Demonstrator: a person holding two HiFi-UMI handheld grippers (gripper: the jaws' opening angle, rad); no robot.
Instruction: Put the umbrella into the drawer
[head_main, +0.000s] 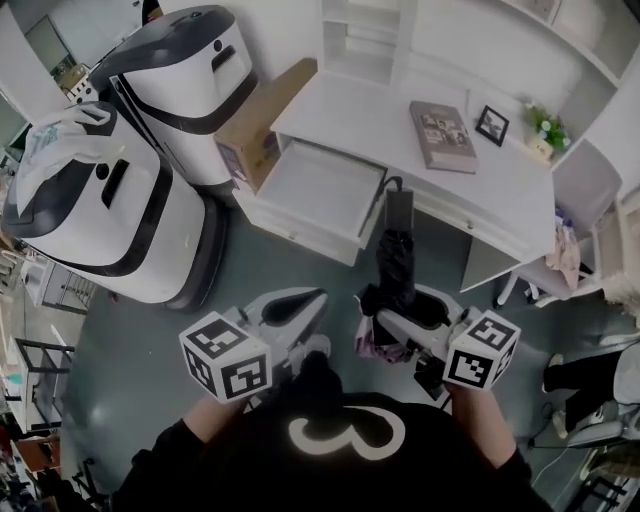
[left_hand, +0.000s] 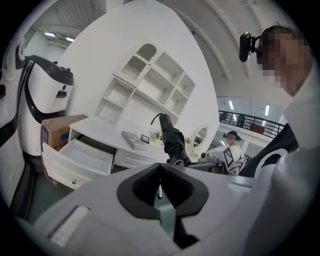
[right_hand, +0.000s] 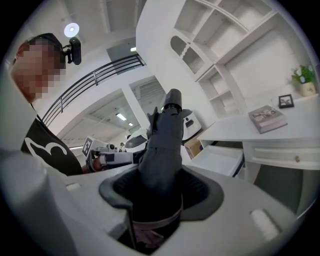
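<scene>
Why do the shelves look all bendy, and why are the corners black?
Left gripper view and right gripper view: a wide lens bends the shelves into curves and leaves black corners. Head view: lines straighter, light dimmer; the umbrella is a dark shape with little detail.

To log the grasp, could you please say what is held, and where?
Right gripper: the umbrella, by its folded cloth end. Left gripper: nothing.
</scene>
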